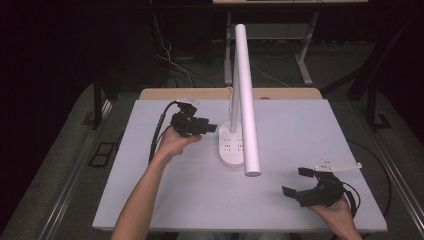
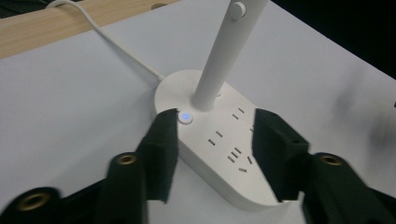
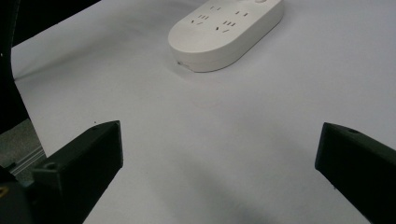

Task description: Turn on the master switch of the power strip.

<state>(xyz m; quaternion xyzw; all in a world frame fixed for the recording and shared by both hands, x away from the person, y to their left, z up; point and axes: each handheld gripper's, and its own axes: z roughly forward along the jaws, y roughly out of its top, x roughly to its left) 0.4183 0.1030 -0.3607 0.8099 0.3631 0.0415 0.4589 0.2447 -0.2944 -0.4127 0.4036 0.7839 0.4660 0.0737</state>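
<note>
A white desk lamp stands mid-table on an oval socket base (image 1: 231, 145) (image 2: 224, 154) (image 3: 224, 32). Its upright post (image 2: 219, 60) carries a long white tube head (image 1: 247, 100) that slants toward the front. A small round button (image 2: 186, 117) beside the post glows blue. My left gripper (image 1: 207, 127) (image 2: 215, 135) hovers at the base's left side, open, with the left jaw tip close to the lit button and nothing gripped. Near the front right corner my right gripper (image 1: 297, 181) (image 3: 219, 144) stands wide open over bare table, pointing toward the base.
The pale grey table top (image 1: 300, 130) has a wooden strip (image 1: 200, 93) along its back edge. The lamp's white cord (image 2: 116, 42) runs from the base to that back edge. Dark floor, cables and desk legs lie beyond the table.
</note>
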